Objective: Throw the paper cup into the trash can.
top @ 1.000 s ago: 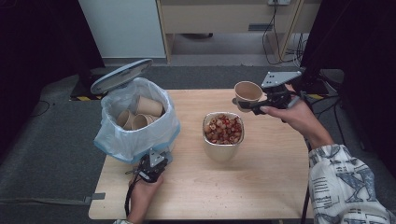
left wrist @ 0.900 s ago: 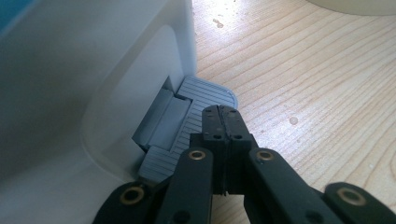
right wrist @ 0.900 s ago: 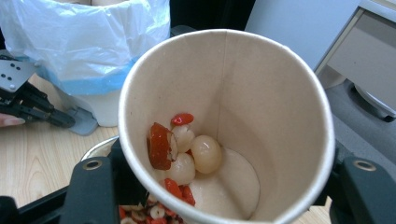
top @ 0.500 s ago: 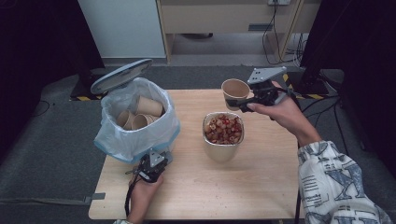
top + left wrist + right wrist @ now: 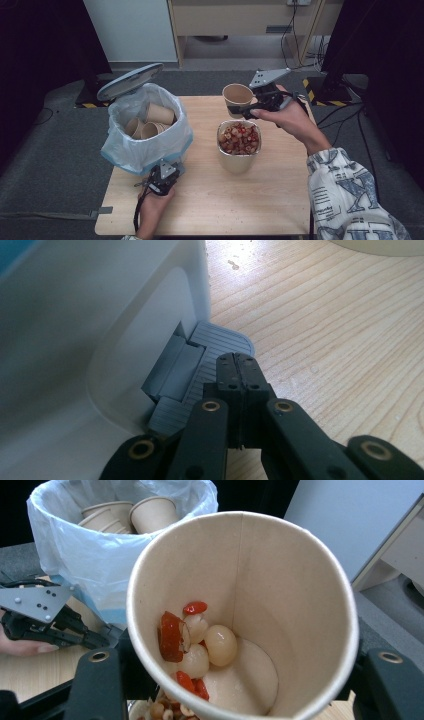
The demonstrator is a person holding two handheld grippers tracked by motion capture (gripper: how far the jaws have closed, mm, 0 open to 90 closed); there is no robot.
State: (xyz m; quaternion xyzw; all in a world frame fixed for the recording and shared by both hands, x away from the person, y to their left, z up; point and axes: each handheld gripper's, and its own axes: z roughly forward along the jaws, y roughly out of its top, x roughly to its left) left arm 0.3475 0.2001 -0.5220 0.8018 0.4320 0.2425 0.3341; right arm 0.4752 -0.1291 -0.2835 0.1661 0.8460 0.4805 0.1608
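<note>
Right gripper (image 5: 239, 110) pinching tan paper cup (image 5: 237, 98), tilted, above white bowl of red-and-cream snack pieces (image 5: 238, 145). Left gripper (image 5: 239, 371) pressed together, resting on grey ribbed pedal (image 5: 210, 352) of plastic-lined white bin (image 5: 145, 131).

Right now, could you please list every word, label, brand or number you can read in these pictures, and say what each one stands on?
None can be read with certainty.
Sleeve: large printed letter-like shapes, one resembling "X", too broken by folds to read as a word.
Paper cup held by the right gripper: plain, no print.
Bin and its liner bag: no label visible.
Bowl: no print visible.
</note>
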